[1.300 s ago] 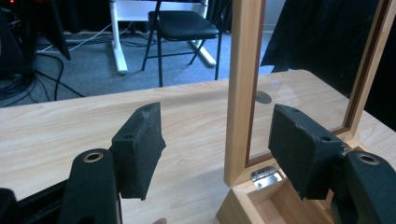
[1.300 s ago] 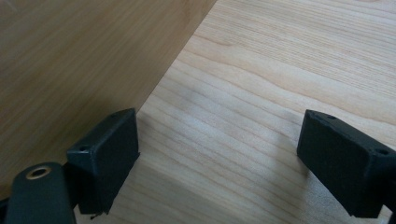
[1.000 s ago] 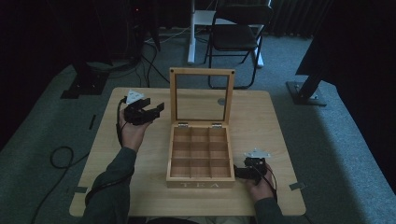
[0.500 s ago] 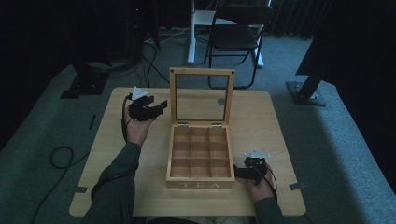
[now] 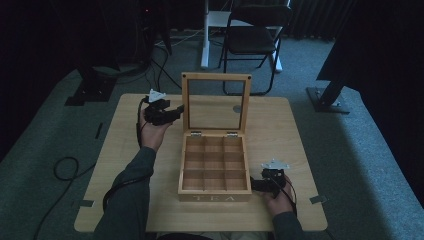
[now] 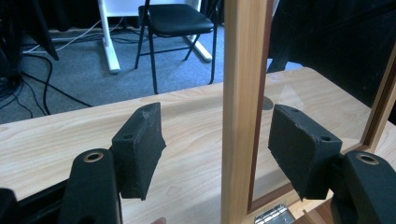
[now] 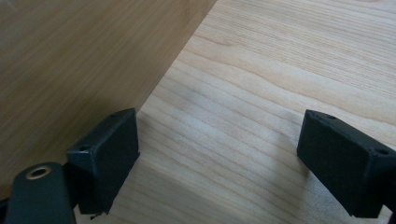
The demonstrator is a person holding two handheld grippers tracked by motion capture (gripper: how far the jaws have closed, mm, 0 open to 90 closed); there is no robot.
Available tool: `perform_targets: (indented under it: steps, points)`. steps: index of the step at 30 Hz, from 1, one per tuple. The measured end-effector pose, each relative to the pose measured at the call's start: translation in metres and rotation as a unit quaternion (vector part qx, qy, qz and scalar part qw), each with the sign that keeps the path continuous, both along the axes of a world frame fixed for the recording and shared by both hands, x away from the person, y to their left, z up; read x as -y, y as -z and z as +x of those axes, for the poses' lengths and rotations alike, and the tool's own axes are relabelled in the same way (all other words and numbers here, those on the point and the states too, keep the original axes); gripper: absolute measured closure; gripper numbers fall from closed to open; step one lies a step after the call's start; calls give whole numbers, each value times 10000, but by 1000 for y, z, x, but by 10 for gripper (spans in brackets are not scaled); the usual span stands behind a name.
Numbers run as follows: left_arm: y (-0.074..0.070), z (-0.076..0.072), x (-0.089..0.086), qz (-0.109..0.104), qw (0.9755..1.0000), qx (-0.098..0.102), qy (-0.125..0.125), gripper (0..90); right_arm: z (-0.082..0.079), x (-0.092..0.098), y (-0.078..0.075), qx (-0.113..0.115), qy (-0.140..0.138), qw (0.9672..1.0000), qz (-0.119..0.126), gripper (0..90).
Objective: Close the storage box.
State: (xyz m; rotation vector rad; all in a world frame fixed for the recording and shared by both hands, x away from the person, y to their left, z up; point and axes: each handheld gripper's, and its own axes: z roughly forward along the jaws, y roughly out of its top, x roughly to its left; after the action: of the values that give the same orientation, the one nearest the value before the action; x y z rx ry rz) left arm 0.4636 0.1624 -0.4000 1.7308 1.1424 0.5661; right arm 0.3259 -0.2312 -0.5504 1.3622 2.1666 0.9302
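Observation:
A wooden tea box [image 5: 215,192] with several empty compartments stands mid-table, its glass-paned lid [image 5: 186,102] upright. My left gripper [image 5: 174,110] is at the lid's left edge. In the left gripper view this gripper [image 6: 217,140] is open, and the lid's wooden frame post [image 6: 238,84] stands between the jaws without touching either pad. My right gripper [image 5: 256,185] rests low on the table by the box's right wall, near the front. In the right gripper view it [image 7: 219,140] is open over bare table [image 7: 280,79], its left jaw close to the box wall [image 7: 79,56].
The light wooden table [image 5: 300,130] has free room on both sides of the box. A small round mark [image 5: 236,108] shows through the lid's glass. Beyond the far edge stand a black chair [image 5: 255,35], a white post [image 5: 205,35] and dark stand bases [image 5: 327,97]. Cables [image 5: 65,167] lie on the floor at left.
My left gripper has moved right and slightly away from me, up to the lid's left edge. The right gripper and the box have stayed put.

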Motion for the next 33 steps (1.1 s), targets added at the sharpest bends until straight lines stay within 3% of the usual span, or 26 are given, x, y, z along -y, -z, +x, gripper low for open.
perform_targets:
  steps: [14, 26, 29, 33]
  points:
    - [2, 19, 20, 263, 9994, -172, 130, 437, 0, 0, 0, 2, -1, 10000, -1, 124]
    - [2, 25, 31, 146, 9991, -286, 272, 536, -1, 0, 0, -2, -6, 10000, 1, 126]
    - [3, 24, 29, -71, 9991, -338, 257, 550, -1, 0, 0, -2, -11, 10000, 0, 126]
    - [3, 22, 27, -118, 9990, -323, 278, 568, -1, 0, 0, -1, -11, 10000, 3, 126]
